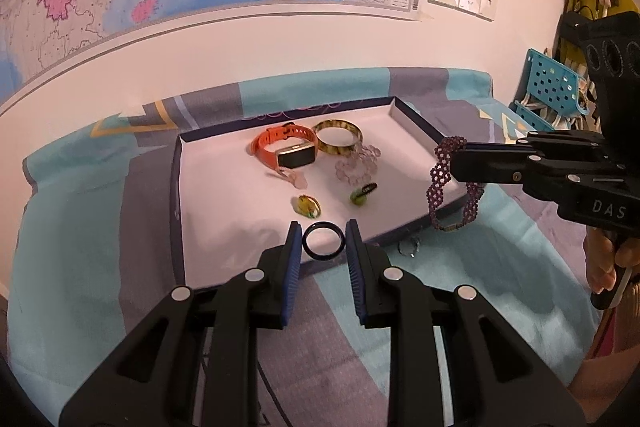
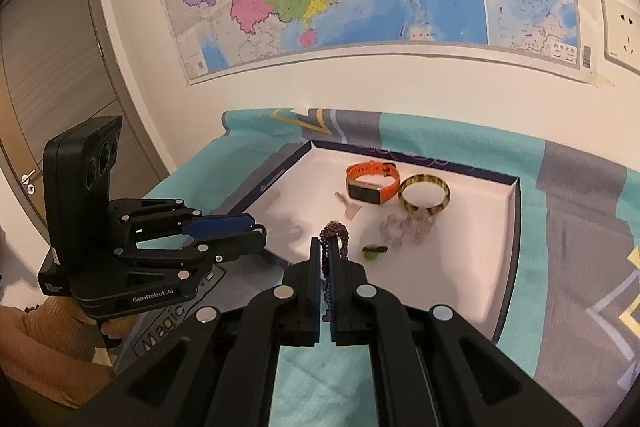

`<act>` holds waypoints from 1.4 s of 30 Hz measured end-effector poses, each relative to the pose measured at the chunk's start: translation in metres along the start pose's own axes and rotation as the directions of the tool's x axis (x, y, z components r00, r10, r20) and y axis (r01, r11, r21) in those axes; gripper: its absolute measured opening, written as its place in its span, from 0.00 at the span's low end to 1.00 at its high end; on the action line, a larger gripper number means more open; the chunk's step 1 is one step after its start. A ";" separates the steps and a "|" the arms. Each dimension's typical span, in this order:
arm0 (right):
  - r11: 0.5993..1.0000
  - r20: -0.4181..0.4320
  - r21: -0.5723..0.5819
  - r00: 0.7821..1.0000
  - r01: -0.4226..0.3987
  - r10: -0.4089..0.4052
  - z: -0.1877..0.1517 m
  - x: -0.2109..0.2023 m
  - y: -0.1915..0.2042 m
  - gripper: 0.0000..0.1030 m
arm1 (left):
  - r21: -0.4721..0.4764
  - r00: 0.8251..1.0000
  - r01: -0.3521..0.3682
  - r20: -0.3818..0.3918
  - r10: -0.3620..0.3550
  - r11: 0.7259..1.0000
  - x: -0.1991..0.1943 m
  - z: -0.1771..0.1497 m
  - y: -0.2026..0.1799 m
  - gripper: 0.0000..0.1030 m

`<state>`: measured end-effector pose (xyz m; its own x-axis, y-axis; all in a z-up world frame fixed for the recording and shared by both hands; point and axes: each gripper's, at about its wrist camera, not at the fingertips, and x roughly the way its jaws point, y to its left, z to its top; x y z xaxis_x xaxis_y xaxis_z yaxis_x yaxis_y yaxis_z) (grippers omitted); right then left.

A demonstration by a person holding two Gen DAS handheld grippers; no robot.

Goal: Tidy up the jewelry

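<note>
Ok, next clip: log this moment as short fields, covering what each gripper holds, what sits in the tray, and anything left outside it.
left gripper: shut on dark ring
right gripper: shut on purple beaded bracelet
tray: orange watch, yellow-brown bangle, clear bead bracelet, green hair clip, small yellow-green piece
outside tray: small silver ring on the bedspread

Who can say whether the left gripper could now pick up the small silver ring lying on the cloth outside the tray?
Probably not yet: the left gripper already clamps a dark ring between its pads. The path to the silver ring looks clear, but the jaws are occupied.
</note>
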<state>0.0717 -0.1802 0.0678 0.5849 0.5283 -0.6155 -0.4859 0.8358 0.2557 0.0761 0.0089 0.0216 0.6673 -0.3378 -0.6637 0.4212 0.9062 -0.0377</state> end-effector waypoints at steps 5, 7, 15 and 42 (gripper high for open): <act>1.000 0.006 0.005 1.000 0.011 -0.011 0.009 0.007 -0.006 0.02 | -0.010 1.000 -0.008 0.003 0.008 1.000 0.008 0.009 0.003 0.22; 1.000 0.005 0.007 1.000 0.012 -0.012 0.011 0.009 -0.009 0.02 | -0.013 1.000 -0.009 0.004 0.009 1.000 0.011 0.012 0.005 0.22; 1.000 -0.003 0.024 1.000 0.008 -0.008 0.018 0.022 -0.018 0.02 | -0.018 1.000 -0.019 -0.009 0.019 1.000 0.025 0.020 0.006 0.22; 0.993 -0.050 0.101 0.997 -0.056 0.061 0.015 0.059 -0.036 0.02 | -0.032 0.995 -0.021 -0.097 0.017 0.999 0.064 0.017 0.006 0.22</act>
<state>0.1334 -0.1765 0.0338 0.5207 0.5702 -0.6354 -0.4498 0.8158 0.3634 0.1316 -0.0114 -0.0087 0.6119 -0.2959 -0.7335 0.3875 0.9206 -0.0481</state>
